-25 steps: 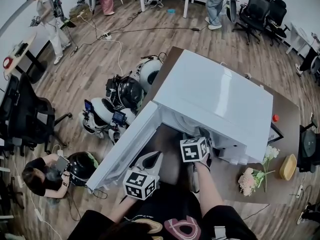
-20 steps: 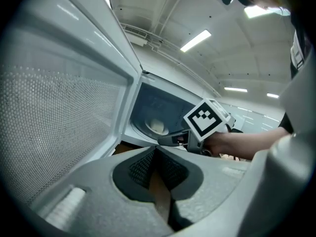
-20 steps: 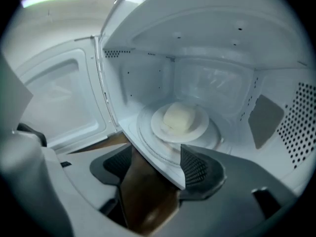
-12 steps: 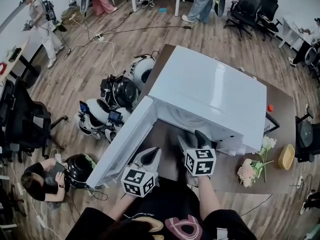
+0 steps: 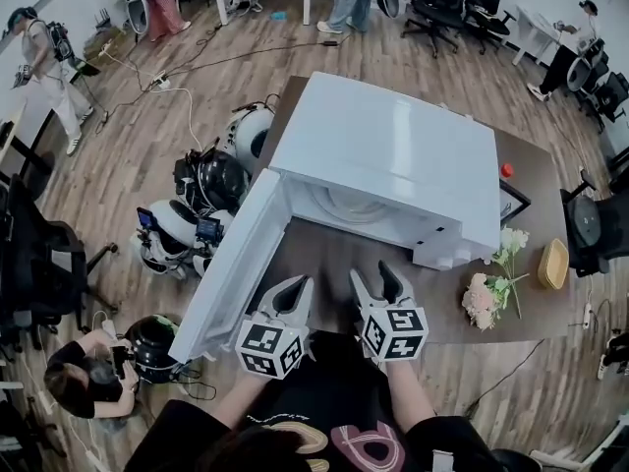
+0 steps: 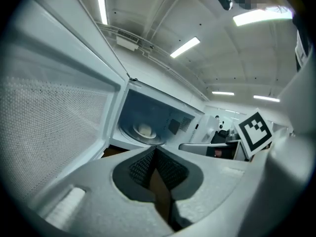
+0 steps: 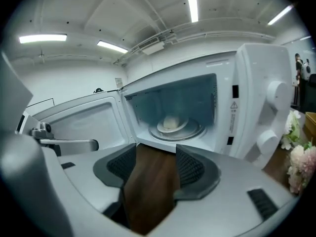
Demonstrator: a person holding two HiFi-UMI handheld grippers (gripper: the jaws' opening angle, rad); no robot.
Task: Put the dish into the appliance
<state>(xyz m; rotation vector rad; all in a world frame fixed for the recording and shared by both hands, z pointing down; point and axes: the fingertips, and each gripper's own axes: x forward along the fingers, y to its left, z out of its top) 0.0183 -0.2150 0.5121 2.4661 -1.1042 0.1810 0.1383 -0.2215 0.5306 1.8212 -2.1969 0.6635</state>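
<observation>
The small white dish (image 7: 171, 123) sits inside the open white microwave (image 5: 393, 155), task seemingly done; right tool (image 5: 378, 275) wide, just narrowing, empty; left tool (image 5: 295, 285) closed, empty.

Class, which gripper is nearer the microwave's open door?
Left. The left gripper is just beside the door, at its inner face; the right gripper is farther right, in front of the microwave, its fingers, just closing a little, hold nothing.
</observation>
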